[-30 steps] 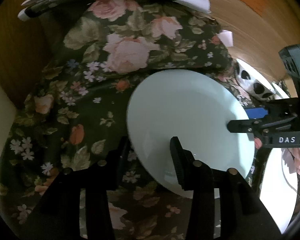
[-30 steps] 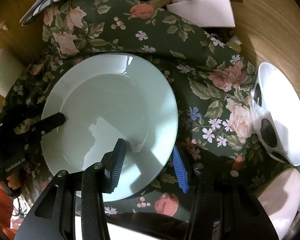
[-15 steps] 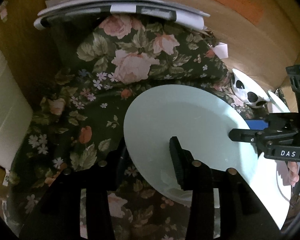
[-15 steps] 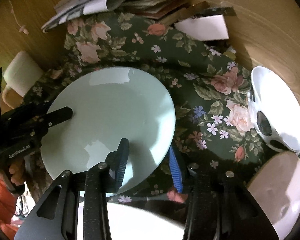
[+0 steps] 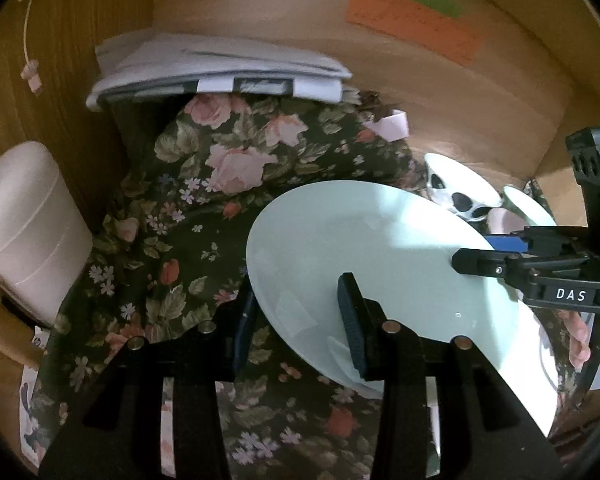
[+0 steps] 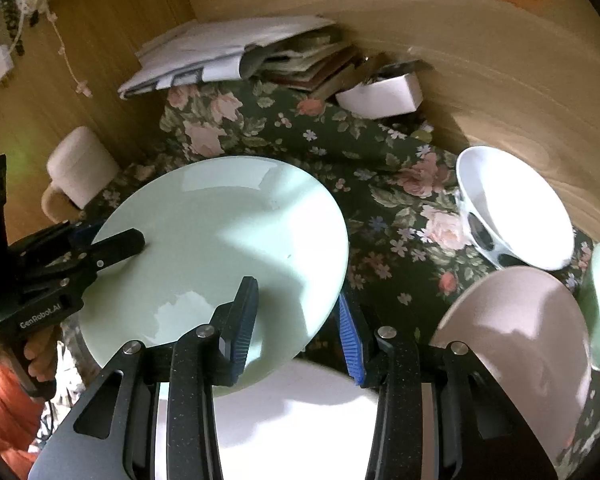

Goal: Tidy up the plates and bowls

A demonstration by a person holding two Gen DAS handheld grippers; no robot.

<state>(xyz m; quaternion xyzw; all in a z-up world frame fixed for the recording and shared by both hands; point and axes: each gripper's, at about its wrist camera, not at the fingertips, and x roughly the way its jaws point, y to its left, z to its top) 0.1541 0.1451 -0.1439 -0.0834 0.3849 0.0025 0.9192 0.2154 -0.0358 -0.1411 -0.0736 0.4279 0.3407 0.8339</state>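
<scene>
Both grippers, left [image 5: 300, 312] and right [image 6: 296, 320], clamp the pale green plate [image 6: 220, 248], now risen off the floral cloth [image 6: 380, 200] toward stacking.

Plate [image 6: 220, 240] pale mint green. Cloth [image 5: 172, 216] dark green, pink rose print. Bowl [image 6: 516, 208] white with black spots; another bowl [image 6: 528, 328] pale pink.

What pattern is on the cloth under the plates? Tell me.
Dark green cloth with pink roses and small flowers; clearest in the right wrist view.
</scene>
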